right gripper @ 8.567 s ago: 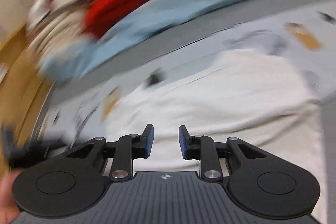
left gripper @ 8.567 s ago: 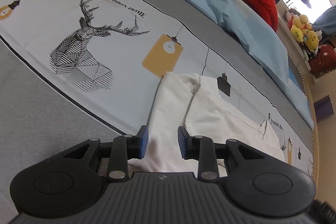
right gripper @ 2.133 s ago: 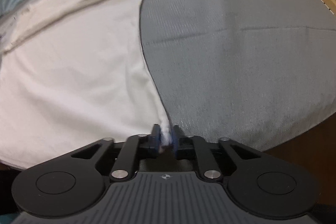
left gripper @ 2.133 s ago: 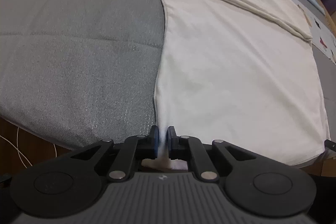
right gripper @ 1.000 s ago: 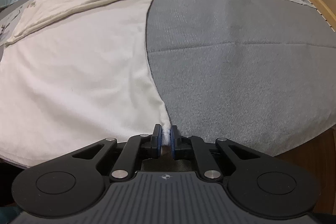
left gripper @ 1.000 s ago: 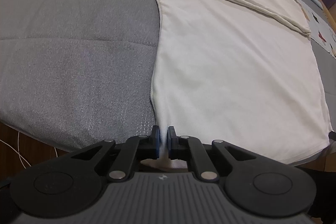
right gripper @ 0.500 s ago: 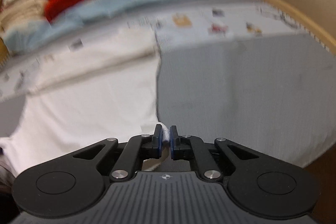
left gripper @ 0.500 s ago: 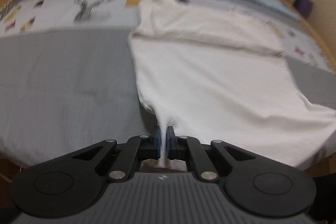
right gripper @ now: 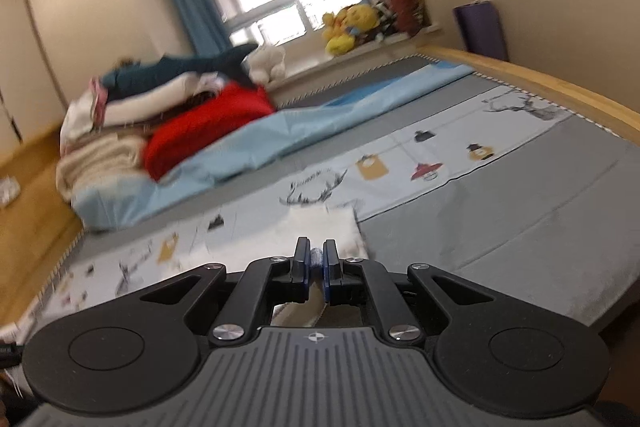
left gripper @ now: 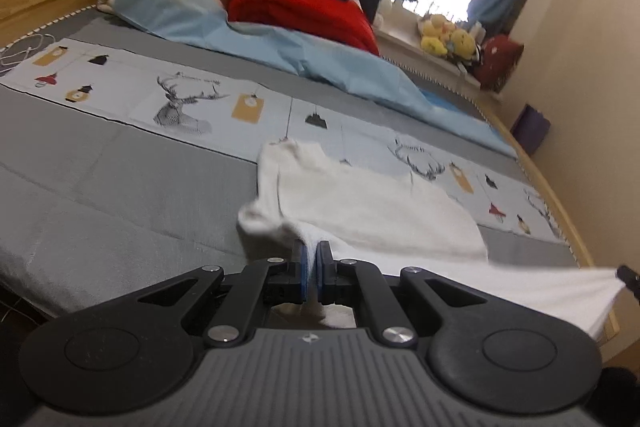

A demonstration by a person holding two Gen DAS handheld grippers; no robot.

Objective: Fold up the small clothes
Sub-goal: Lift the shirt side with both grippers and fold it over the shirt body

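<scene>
Grey bed [left gripper: 100,187], patterned strip: white shirt [left gripper: 372,211] lay across it, near hem lifted. Your left tongs [left gripper: 311,255] pinched one hem corner; your right tongs [right gripper: 316,257] pinched the other.

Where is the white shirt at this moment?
In the left wrist view the white shirt lies mid-bed on the grey cover, just below the deer-print strip; its near hem is pinched by the left gripper and right gripper.
</scene>
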